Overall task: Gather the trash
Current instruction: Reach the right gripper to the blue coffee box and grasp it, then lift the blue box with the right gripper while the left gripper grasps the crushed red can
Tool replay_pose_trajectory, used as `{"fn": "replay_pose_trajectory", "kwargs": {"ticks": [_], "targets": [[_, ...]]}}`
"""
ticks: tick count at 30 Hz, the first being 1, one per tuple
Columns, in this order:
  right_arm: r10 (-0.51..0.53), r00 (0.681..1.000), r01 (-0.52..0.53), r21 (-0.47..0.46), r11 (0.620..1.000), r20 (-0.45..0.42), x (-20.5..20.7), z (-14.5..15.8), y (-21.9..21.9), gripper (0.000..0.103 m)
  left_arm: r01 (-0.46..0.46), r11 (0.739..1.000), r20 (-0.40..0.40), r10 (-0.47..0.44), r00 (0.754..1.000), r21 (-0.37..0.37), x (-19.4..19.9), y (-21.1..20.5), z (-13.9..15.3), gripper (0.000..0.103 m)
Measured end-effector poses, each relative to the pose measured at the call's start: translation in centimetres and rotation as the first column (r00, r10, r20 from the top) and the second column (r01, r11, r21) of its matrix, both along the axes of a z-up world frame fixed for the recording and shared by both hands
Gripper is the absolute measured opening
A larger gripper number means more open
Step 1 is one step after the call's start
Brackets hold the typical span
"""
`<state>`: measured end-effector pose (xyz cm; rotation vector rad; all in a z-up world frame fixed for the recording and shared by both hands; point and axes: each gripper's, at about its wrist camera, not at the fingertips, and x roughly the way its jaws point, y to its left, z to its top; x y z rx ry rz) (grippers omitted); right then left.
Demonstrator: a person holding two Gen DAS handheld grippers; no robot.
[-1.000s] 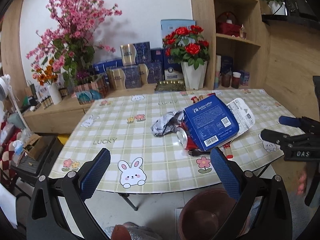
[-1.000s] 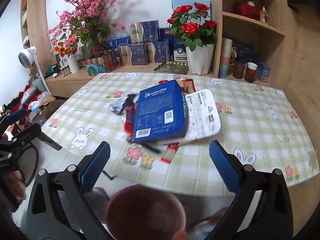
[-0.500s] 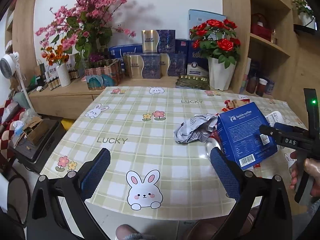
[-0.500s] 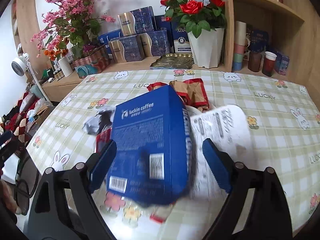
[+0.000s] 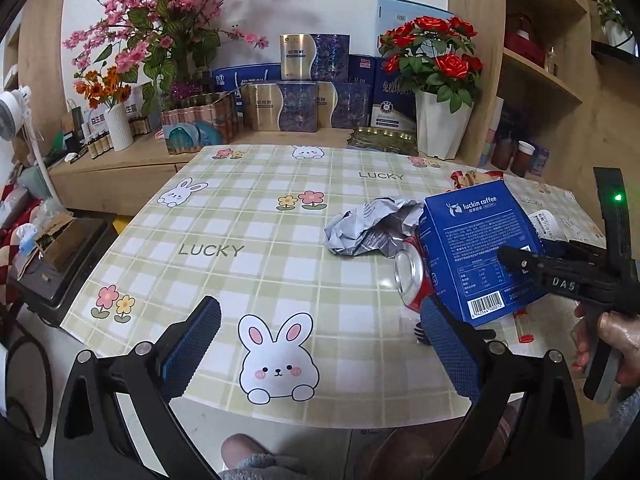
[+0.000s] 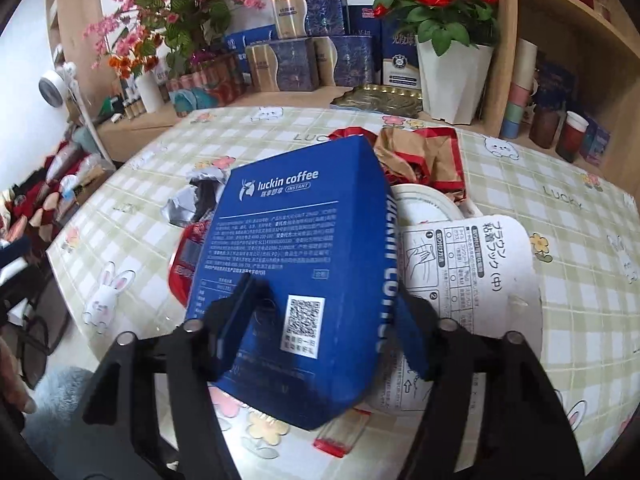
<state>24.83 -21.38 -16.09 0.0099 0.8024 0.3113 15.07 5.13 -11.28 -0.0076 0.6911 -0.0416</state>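
Box: blue coffee box [image 6: 296,264] lies propped on the trash pile at the near right part of the table [image 5: 248,216], printed face up, tilted over a red can [image 5: 412,276].
Long axis: in the right wrist view it runs from about 6 o'clock up to 12 o'clock, straight along the line the right gripper [image 6: 320,320] points.
Right jaws: they have just been closing and the box sits between them; the left pad lies on the printed face at 9 o'clock of the QR code, the right pad stands at the box's side edge at 3 o'clock. Whether both pads already press I cannot tell for sure; it looks like first contact, not a firm clamp.
Left jaws: left gripper [image 5: 320,356] is wide apart and empty, hovering over the rabbit print [image 5: 278,360] at the table's near edge.
Nearer hand: the right, plainly; from the left gripper the box lies off at 2 o'clock.
Neighbours: crumpled silver wrapper [image 5: 372,226] at 10 o'clock of the box, white printed lid [image 6: 468,272] just beside it at 3 o'clock, brown-and-red wrapper [image 6: 424,156] beyond at 1 o'clock.
Judgement: the coming move likely turns on the jaws squeezing across the box's short width, then a lift clear of the can.
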Motion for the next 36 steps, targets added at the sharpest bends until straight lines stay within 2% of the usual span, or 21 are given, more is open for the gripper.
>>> {"fn": "replay_pose_trajectory", "kwargs": {"ticks": [4, 7, 12, 15, 17, 20, 23, 26, 32, 36], "targets": [[-0.017, 1.0, 0.018, 0.13, 0.991, -0.004, -0.2, 1.6, -1.3, 0.036, -0.014, 1.0, 0.005, 0.014, 1.0, -0.013, -0.4, 0.4, 0.2, 0.097], [-0.019, 0.999, 0.01, 0.189, 0.982, 0.047, -1.1, 3.8, -1.5, 0.025, -0.018, 1.0, 0.013, 0.018, 1.0, -0.02, -0.9, 0.6, 0.6, 0.097], [-0.029, 0.989, 0.001, 0.185, 0.983, 0.147, -3.3, 7.8, -1.1, 0.021, -0.009, 0.999, 0.026, 0.01, 1.0, -0.037, -1.6, 0.5, 1.4, 0.097], [-0.02, 0.983, -0.002, 0.116, 0.993, 0.184, -4.6, 8.8, -0.5, 0.02, -0.001, 0.999, 0.034, 0.003, 0.999, -0.043, -2.0, 0.4, 1.8, 0.097], [0.012, 0.986, -0.019, 0.042, 0.999, 0.166, -5.2, 8.4, 0.7, 0.02, 0.001, 0.999, 0.034, 0.001, 0.999, -0.044, -2.0, 0.3, 1.8, 0.097], [0.038, 0.995, -0.038, 0.003, 0.999, 0.097, -5.1, 6.5, 1.8, 0.02, -0.007, 0.998, 0.026, 0.008, 1.0, -0.055, -2.0, 0.4, 1.6, 0.096], [0.026, 0.998, -0.029, 0.046, 0.999, 0.065, -4.8, 5.3, 1.8, 0.021, -0.004, 0.997, 0.013, 0.005, 1.0, -0.078, -1.9, 0.7, 1.3, 0.092], [0.009, 0.998, -0.014, 0.084, 0.996, 0.057, -4.4, 5.3, 1.4, 0.02, -0.005, 0.996, 0.001, 0.005, 1.0, -0.089, -1.7, 1.0, 1.0, 0.091], [-0.031, 0.986, 0.008, 0.136, 0.991, 0.167, -5.3, 8.1, 0.5, 0.019, 0.016, 0.99, -0.033, -0.021, 0.999, -0.142, -1.0, 1.3, 0.2, 0.085], [-0.064, 0.965, 0.032, 0.13, 0.991, 0.253, -6.3, 10.4, -0.4, 0.018, 0.037, 0.986, -0.049, -0.046, 0.998, -0.165, -0.3, 0.8, -0.1, 0.082]]}}
